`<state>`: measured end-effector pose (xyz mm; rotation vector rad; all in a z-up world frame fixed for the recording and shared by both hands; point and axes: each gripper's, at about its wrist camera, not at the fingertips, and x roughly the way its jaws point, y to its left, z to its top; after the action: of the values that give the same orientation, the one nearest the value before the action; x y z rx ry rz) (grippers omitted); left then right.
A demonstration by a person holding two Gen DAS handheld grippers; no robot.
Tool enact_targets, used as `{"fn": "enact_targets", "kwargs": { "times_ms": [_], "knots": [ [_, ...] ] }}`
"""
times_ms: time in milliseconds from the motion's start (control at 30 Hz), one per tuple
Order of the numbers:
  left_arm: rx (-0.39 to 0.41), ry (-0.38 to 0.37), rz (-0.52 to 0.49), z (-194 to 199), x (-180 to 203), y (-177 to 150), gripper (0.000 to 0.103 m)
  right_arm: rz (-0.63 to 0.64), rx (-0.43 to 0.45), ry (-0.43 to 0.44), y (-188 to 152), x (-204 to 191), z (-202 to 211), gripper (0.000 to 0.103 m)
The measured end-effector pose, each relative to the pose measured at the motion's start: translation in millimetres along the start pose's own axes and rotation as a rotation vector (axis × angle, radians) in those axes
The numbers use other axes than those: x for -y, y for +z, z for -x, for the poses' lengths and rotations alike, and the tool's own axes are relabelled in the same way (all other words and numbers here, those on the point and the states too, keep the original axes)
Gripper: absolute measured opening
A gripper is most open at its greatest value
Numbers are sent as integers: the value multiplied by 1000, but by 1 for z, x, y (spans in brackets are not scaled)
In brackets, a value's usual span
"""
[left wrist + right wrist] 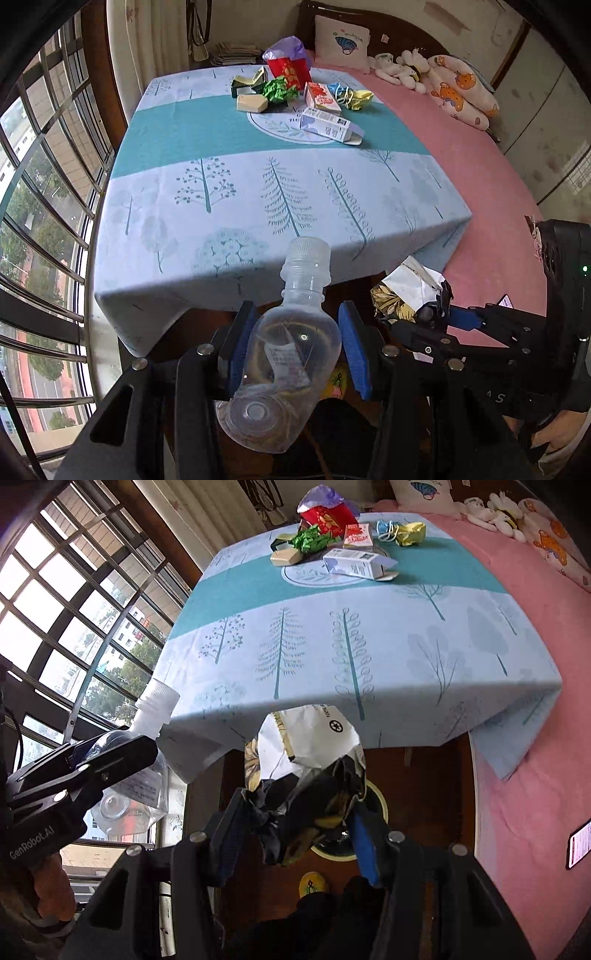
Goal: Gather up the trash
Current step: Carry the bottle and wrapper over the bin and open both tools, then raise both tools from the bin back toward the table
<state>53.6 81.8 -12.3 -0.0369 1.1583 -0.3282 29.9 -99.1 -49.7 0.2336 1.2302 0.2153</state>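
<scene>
while both hang off the table's near edge, left fingers clamp a bottle, right fingers a wrapper.

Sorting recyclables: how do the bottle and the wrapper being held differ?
The clear plastic bottle is rigid, see-through and capped; the crumpled wrapper is opaque, creased, black, gold and white. The bottle sits in the left gripper, the wrapper in the right gripper. Both are held off the table.

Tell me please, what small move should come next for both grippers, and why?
Probably lower both a little toward the round bin opening below and release there. The left gripper grips a clear plastic bottle, the right gripper a crumpled foil wrapper, and both hang off the table edge, above the floor.
</scene>
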Motion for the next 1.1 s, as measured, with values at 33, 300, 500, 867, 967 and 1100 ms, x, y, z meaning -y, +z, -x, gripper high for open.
{"fn": "enact_targets", "kwargs": {
  "times_ms": [33, 300, 500, 867, 967, 1100],
  "knots": [
    [-13, -3, 5, -7, 2, -5, 44, -6, -14, -1, -5, 2, -6, 52],
    [-100, 15, 29, -90, 12, -54, 44, -73, -135, 3, -54, 41, -88, 52],
    [-172, 42, 81, -191, 2, -92, 45, -107, -204, -10, -91, 85, -182, 52],
    [-265, 67, 123, -345, -20, -148, 45, -140, -283, 18, -126, 139, -336, 57],
    [-284, 78, 107, -364, -22, -155, 69, -148, -295, 24, -129, 145, -357, 67],
    [-257, 90, 103, -368, -27, -162, 88, -106, -264, 9, -124, 146, -364, 78]
  ]
}}
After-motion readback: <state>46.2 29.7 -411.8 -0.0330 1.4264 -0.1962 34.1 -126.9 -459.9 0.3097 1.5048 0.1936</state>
